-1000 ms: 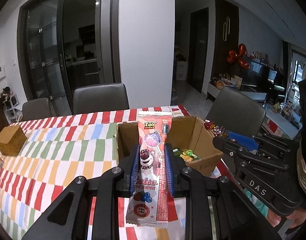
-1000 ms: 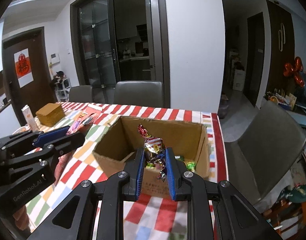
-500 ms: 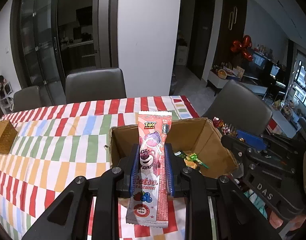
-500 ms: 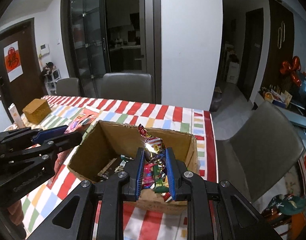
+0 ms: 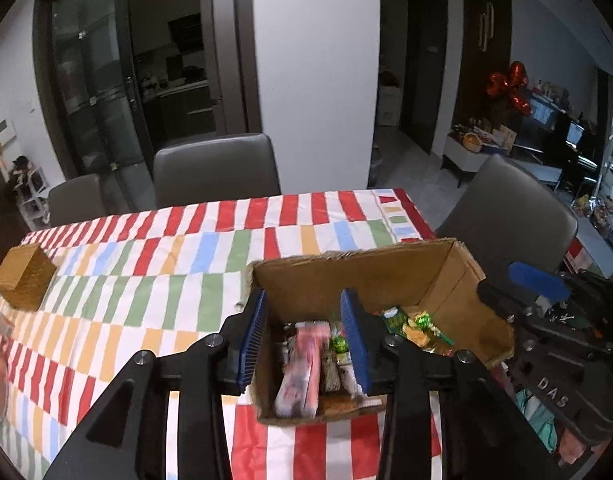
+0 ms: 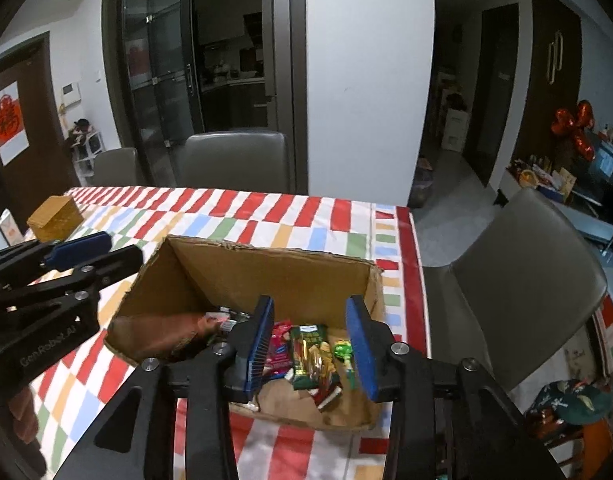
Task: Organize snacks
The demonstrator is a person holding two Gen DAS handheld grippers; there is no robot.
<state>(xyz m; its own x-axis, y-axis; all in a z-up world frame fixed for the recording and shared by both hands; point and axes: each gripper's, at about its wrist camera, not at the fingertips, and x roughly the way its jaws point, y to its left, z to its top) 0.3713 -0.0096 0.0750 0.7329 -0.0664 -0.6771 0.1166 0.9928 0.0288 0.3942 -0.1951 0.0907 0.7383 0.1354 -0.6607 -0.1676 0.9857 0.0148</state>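
both grippers are over the cardboard box [image 5: 358, 276] rn, w/ jaws spread wide and nothing between the blue pads. left gripper [image 5: 304, 340] hangs above the box's left half, right gripper [image 6: 312, 344] above the near right part. from the left cam the right gripper shows as a black frame at the box's right edge; from the right cam the left one sits beside the box's left wall.

snacks are all down inside the box. pink lollipop packet [image 5: 300, 368] lies lengthwise on the box floor right under the left gripper, looks a bit blurry so can't read the print. a green packet [image 6: 312, 354] and a small green wrapped candy [image 6: 342, 352] lie under the right gripper, plus more wrappers piled next to them.

box sits on the striped tablecloth [image 5: 146, 272] near the table's right end. a small woven brown box [image 5: 22, 282] is well apart at the far left. grey chairs [image 5: 214, 172] around the table.
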